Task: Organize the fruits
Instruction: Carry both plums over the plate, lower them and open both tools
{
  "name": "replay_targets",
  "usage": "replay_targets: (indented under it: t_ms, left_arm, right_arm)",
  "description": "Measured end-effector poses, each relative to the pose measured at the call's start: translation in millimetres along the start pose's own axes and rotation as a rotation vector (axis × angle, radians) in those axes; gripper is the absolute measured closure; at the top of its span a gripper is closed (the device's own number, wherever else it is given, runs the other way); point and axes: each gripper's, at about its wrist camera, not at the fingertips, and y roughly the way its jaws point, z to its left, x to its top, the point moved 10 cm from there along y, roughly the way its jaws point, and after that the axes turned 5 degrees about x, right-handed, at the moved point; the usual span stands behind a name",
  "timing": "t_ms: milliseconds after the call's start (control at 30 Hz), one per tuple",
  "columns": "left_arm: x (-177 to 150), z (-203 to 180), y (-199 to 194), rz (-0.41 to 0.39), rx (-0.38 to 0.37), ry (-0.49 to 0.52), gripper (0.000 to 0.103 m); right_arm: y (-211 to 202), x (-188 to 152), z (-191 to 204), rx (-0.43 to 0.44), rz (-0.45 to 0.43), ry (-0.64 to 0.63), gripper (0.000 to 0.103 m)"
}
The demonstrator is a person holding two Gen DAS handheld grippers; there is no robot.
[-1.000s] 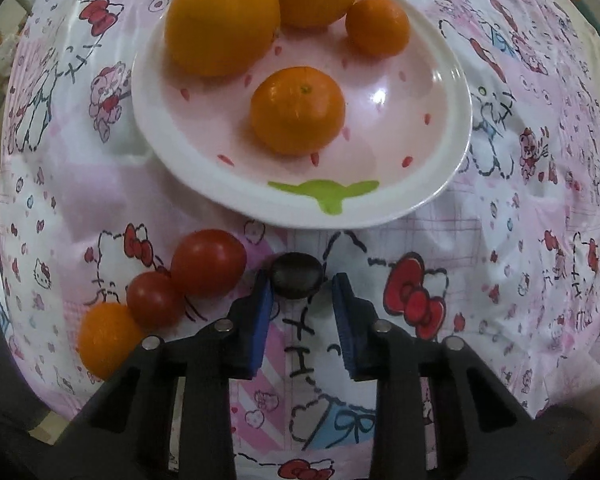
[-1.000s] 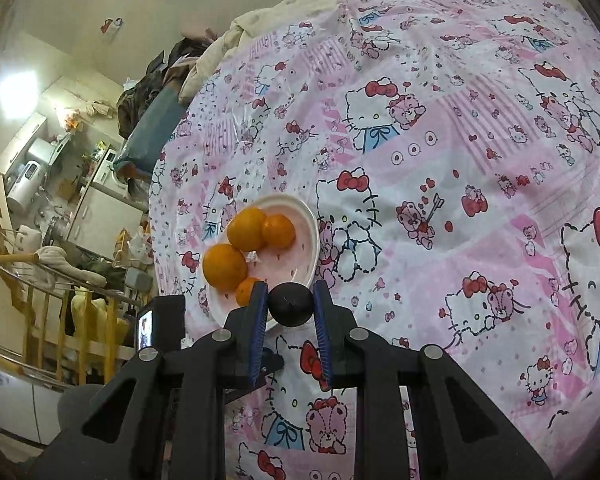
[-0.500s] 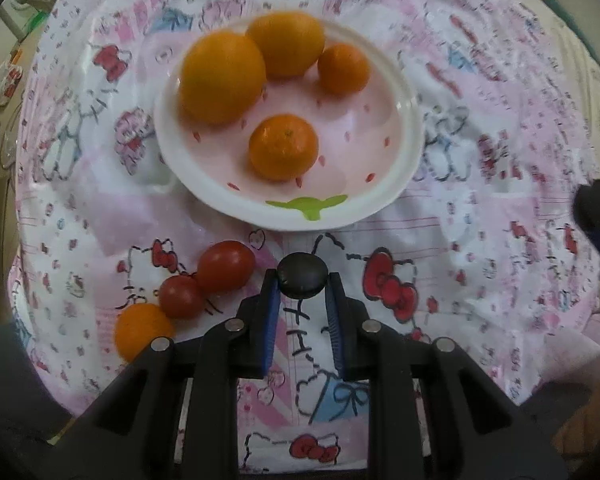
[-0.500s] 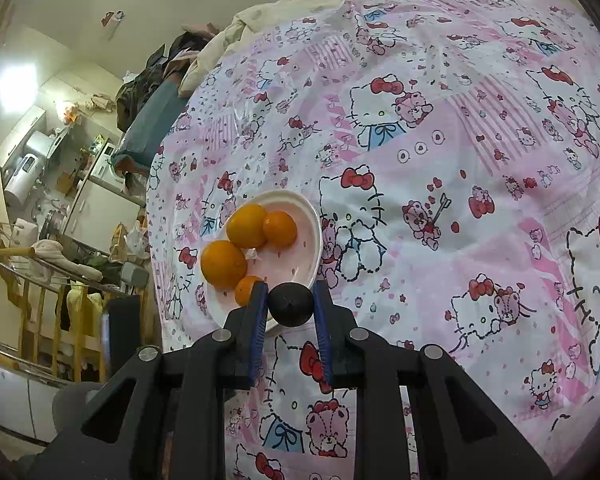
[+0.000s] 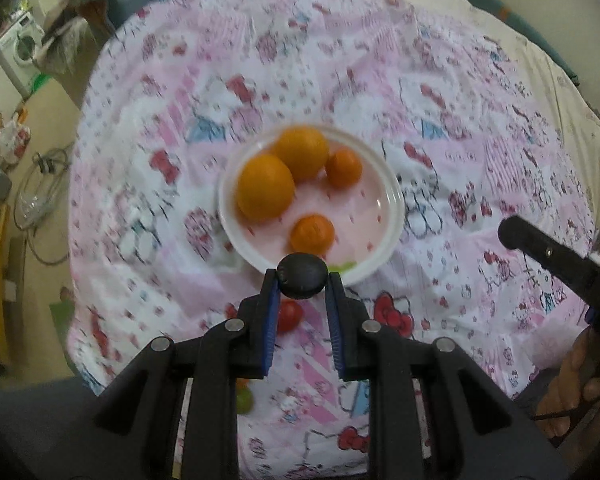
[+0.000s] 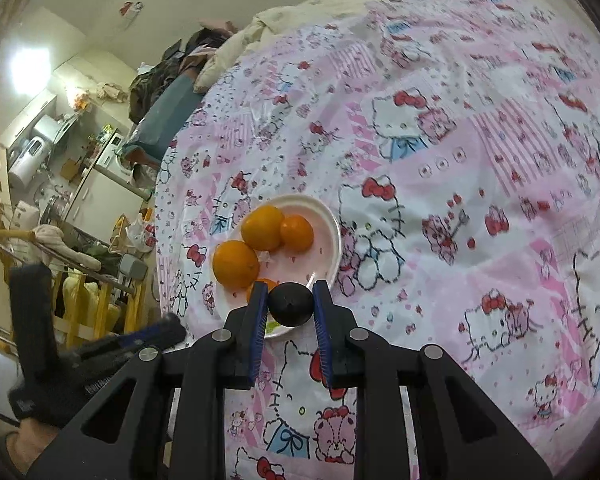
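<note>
Fingers point(image 5: 274, 300) of both grippers each clamp a dark round fruit point(image 5: 303, 275); red tomato point(image 5: 289, 316) half hidden.

Glossy white-rimmed pink plate point(image 5: 388, 196), smooth; matt dimpled orange citrus point(image 5: 265, 188) at its 9 o'clock. Printed pink cartoon-cat cloth point(image 6: 460, 152), soft, wrinkled. Matt black plastic gripper fingers point(image 6: 342, 336).

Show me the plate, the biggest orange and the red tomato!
plate point(image 5: 392, 200), left wrist view, bare right rim.
biggest orange point(image 5: 265, 188), left wrist view, middle of its skin.
red tomato point(image 5: 290, 316), left wrist view, the part showing between the gripper fingers.
</note>
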Motion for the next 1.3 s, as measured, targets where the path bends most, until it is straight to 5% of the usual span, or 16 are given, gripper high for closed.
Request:
replay_targets:
  t_ms: [600,867,1067,1300]
  left_arm:
    - [57.9,36.3,32.1,-0.015,0.044,0.023,0.084]
    - [71.7,25.6,59.6,0.007,0.031,0.056,0.084]
    - [73.7,1.5,77.9,0.016,-0.063,0.097,0.083]
    - [73.9,-16.0,83.5,-0.03,-0.048,0.197,0.083]
  right_arm:
    - [44.3,42.7,0.7,0.001,0.055,-0.076,0.079]
    - [86.5,40.7,-6.5,0.023,0.148,-0.055,0.079]
    - [113.0,32.5,-14.1,0.011,0.215,-0.044,0.079]
    - [124.0,23.0,-27.0,-0.01,0.247,-0.013,0.078]
